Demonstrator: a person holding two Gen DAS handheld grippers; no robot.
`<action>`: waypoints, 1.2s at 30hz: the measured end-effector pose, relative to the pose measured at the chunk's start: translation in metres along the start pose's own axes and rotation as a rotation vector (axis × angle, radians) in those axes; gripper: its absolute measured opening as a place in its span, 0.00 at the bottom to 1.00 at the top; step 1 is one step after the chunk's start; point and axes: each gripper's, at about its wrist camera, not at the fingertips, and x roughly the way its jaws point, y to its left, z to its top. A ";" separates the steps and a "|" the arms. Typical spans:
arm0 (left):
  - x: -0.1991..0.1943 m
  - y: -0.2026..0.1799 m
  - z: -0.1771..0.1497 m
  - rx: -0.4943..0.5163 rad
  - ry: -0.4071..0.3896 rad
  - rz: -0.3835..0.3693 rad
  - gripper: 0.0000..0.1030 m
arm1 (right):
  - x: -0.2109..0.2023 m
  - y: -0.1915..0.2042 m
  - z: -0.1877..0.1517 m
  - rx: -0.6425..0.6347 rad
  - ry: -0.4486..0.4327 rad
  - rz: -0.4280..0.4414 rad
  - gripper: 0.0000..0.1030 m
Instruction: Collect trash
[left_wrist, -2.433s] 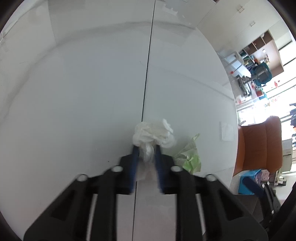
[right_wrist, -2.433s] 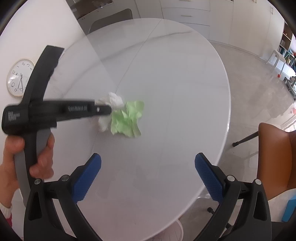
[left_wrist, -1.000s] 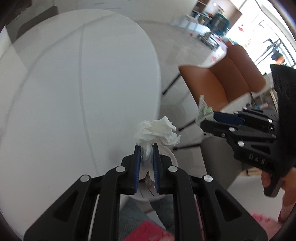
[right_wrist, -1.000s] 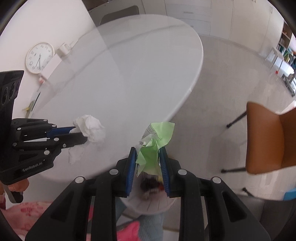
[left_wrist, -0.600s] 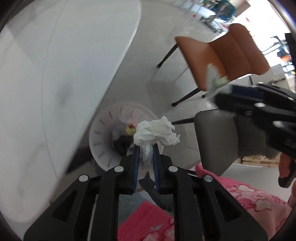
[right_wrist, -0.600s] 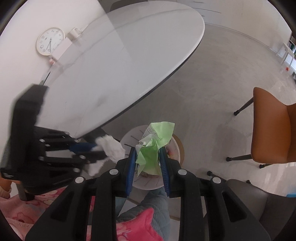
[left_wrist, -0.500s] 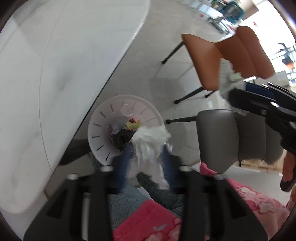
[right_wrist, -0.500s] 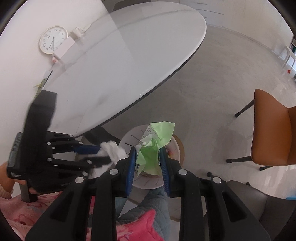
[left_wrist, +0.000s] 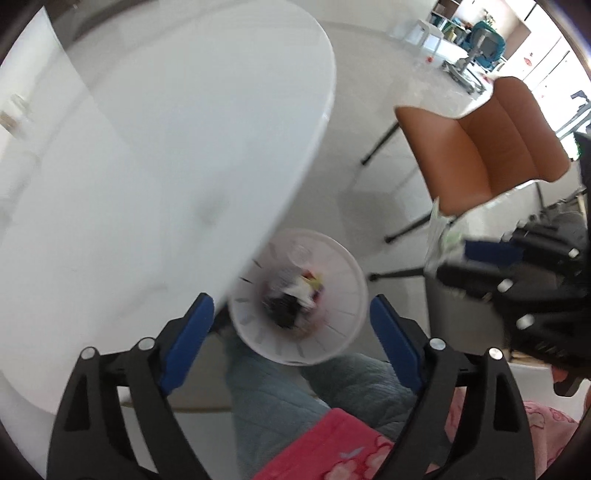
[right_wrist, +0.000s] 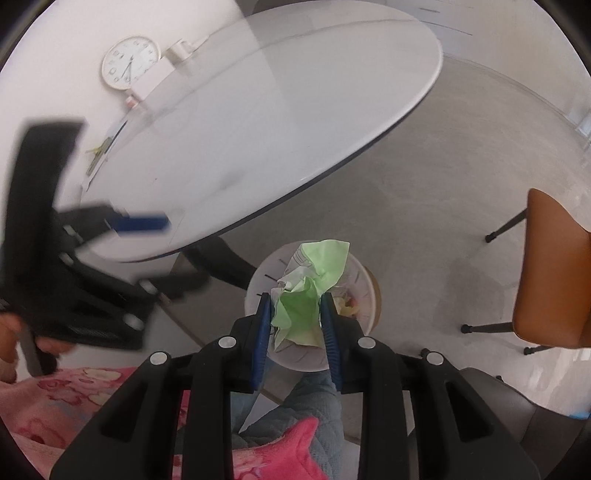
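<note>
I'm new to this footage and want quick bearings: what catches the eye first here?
The crumpled green paper pinched in the right gripper, directly above the white trash basket on the floor. In the left view, the left gripper gapes open and empty over that basket, beside the white table.

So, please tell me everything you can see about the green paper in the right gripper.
The green paper is a crumpled, light green sheet with some white, printed-looking parts. It is pinched between the blue pads of the right gripper, and its upper part sticks out beyond the fingertips. It hangs directly above the round white bin on the floor, not touching it.
</note>
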 end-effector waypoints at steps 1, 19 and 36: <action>-0.007 0.006 0.002 -0.005 -0.011 0.018 0.86 | 0.004 0.002 0.001 -0.008 0.005 0.008 0.28; -0.015 0.066 0.003 -0.102 0.015 0.152 0.88 | 0.094 0.018 0.002 0.011 0.172 -0.041 0.89; -0.125 0.146 0.026 -0.381 -0.308 0.316 0.90 | -0.025 0.086 0.160 -0.086 -0.184 -0.105 0.98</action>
